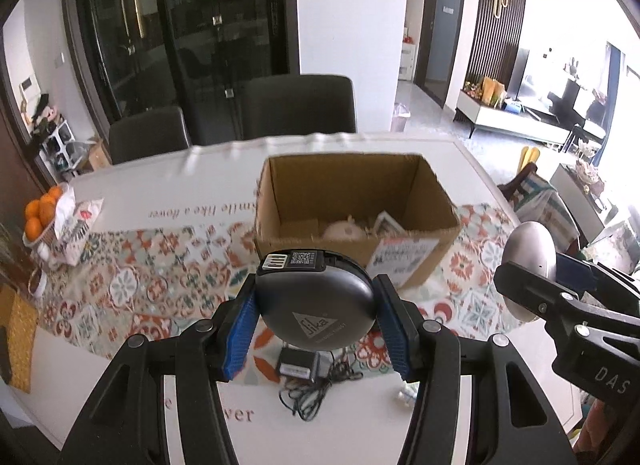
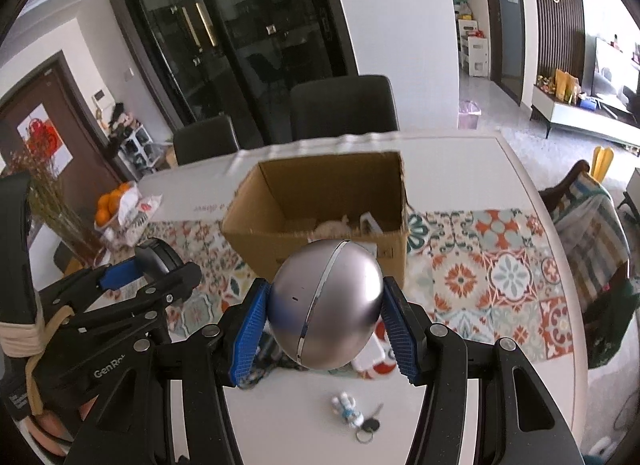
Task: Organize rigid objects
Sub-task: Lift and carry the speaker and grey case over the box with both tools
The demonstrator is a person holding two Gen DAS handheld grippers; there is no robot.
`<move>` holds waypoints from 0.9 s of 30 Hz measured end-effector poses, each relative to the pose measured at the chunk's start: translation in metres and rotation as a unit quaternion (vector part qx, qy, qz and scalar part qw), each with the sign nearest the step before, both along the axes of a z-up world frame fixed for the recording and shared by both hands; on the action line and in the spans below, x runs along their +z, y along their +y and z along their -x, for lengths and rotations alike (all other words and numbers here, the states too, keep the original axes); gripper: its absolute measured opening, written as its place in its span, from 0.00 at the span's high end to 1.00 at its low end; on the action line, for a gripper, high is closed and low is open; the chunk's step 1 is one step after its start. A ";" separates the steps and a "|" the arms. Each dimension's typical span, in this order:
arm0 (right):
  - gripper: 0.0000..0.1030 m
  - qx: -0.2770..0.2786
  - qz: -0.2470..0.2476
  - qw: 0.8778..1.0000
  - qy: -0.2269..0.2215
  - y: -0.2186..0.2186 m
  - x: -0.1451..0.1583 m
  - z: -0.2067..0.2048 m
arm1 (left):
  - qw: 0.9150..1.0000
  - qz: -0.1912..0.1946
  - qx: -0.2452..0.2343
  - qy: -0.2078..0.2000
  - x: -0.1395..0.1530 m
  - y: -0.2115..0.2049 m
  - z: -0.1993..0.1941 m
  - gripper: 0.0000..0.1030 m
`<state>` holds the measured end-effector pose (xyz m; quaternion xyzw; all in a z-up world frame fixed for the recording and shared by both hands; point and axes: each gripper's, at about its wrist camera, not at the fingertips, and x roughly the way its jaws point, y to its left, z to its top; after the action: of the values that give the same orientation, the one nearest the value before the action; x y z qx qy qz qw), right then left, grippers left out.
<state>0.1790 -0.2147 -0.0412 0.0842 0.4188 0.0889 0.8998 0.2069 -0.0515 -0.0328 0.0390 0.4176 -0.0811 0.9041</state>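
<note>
My left gripper (image 1: 316, 325) is shut on a round black device (image 1: 316, 301) with a white triangle logo and a QR label, held above the table. My right gripper (image 2: 322, 321) is shut on a silver egg-shaped object (image 2: 326, 303) with a chrome band; that same silver egg-shaped object (image 1: 528, 261) shows at the right of the left wrist view. An open cardboard box (image 1: 356, 201) stands just beyond both, with a pale round item and a white packet on its floor. The left gripper (image 2: 132, 277) appears at the left of the right wrist view.
Below the left gripper lie a black power adapter (image 1: 298, 365) and its tangled cable. A small toy figure on a key ring (image 2: 354, 415) lies near the table's front edge. Oranges (image 1: 40, 213) and a snack bag (image 1: 76, 225) sit far left. Two dark chairs (image 1: 300, 105) stand behind the table.
</note>
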 end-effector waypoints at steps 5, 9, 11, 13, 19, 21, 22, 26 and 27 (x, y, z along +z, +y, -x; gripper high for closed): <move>0.46 -0.004 0.005 1.000 -0.015 0.003 0.011 -0.015 | 1.000 0.000 -0.001 -0.013 0.013 0.002 -0.016 0.46; 0.46 -0.006 0.007 1.000 -0.023 0.006 0.016 -0.029 | 1.000 0.001 -0.005 -0.019 0.019 0.003 -0.030 0.46; 0.46 -0.007 0.008 1.000 -0.025 0.007 0.018 -0.037 | 1.000 -0.001 -0.005 -0.022 0.022 0.003 -0.038 0.46; 0.46 -0.007 0.009 1.000 -0.024 0.007 0.019 -0.046 | 1.000 0.000 -0.005 -0.023 0.023 0.002 -0.045 0.46; 0.46 -0.009 0.009 1.000 -0.020 0.009 0.021 -0.070 | 1.000 0.005 -0.005 -0.017 0.027 0.003 -0.068 0.46; 0.46 -0.012 0.010 1.000 -0.018 0.008 0.021 -0.077 | 1.000 0.010 -0.005 -0.012 0.027 0.004 -0.077 0.46; 0.46 -0.013 0.010 1.000 -0.019 0.007 0.021 -0.082 | 1.000 0.013 -0.005 -0.009 0.027 0.004 -0.081 0.46; 0.46 -0.013 0.012 1.000 -0.013 0.007 0.020 -0.099 | 1.000 0.013 -0.006 0.003 0.024 0.001 -0.099 0.46; 0.46 -0.012 0.013 1.000 -0.009 0.008 0.019 -0.103 | 1.000 0.010 -0.006 0.006 0.022 0.001 -0.103 0.46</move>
<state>0.2824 -0.2071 -0.0225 0.0763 0.4105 0.0735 0.9057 0.3102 -0.0507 -0.0106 0.0315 0.4218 -0.0910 0.9016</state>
